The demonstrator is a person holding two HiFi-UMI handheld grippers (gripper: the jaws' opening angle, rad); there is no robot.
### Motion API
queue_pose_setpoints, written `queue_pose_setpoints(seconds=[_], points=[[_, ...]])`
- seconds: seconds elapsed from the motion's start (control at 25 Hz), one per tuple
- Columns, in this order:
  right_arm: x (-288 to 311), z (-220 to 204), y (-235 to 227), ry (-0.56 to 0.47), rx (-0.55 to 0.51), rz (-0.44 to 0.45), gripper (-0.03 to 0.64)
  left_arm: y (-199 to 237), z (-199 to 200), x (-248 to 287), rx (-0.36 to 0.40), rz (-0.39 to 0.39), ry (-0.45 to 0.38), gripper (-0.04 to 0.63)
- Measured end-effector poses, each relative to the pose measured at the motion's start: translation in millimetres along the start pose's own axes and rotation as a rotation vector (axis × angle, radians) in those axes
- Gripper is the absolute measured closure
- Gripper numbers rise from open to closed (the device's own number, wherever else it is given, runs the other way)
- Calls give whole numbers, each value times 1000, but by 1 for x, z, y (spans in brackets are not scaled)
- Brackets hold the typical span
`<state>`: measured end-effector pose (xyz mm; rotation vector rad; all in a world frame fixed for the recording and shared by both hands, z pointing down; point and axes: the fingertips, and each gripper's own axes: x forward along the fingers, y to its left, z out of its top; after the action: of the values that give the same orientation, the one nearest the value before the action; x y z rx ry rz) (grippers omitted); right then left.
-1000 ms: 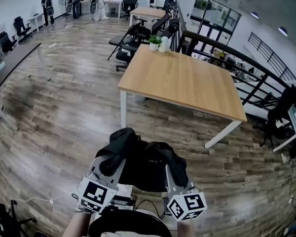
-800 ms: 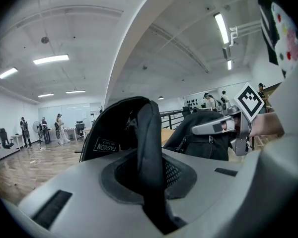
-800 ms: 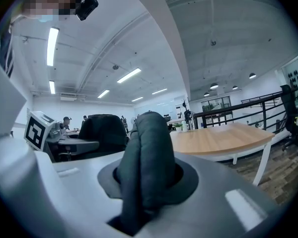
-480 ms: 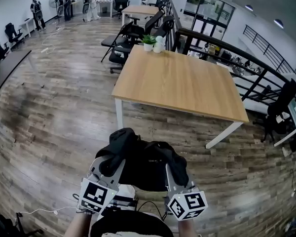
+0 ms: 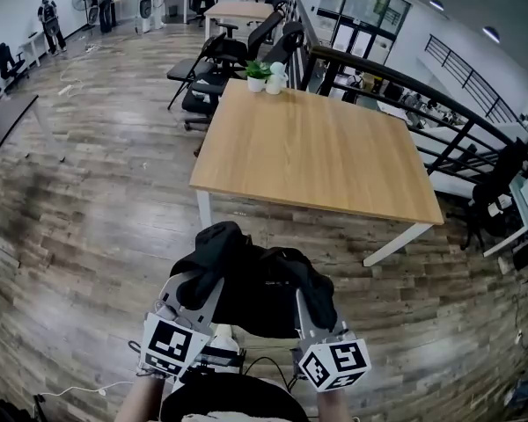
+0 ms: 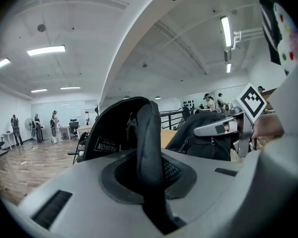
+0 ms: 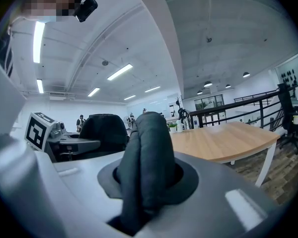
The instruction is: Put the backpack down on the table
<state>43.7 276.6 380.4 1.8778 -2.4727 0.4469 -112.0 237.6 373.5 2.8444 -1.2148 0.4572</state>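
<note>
Black backpack (image 5: 262, 290) hangs clear of the floor, short of the table's (image 5: 310, 152) near edge, with left gripper (image 5: 196, 288) and right gripper (image 5: 309, 301) each clamped on a padded strap; tag (image 6: 105, 145) by the left strap reads "FASHION", upside down.

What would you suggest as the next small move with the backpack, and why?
Probably carry it forward to the wooden table. Both the left gripper and the right gripper are shut on the backpack, which hangs over the floor short of the table's near edge, so it cannot be set down yet.
</note>
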Motion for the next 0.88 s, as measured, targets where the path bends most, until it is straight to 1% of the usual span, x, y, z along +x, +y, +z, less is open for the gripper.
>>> queue_pose_setpoints(seconds=[0.16, 0.4, 0.56, 0.88], points=[[32, 9, -3, 3, -14, -17, 545, 25, 6, 25, 17, -20, -8, 551], [75, 21, -8, -6, -1, -45, 545, 62, 15, 55, 16, -37, -16, 551], [99, 28, -11, -18, -3, -60, 545, 82, 19, 74, 28, -49, -28, 551], [134, 33, -20, -34, 19, -80, 545, 106, 22, 96, 53, -66, -36, 551]])
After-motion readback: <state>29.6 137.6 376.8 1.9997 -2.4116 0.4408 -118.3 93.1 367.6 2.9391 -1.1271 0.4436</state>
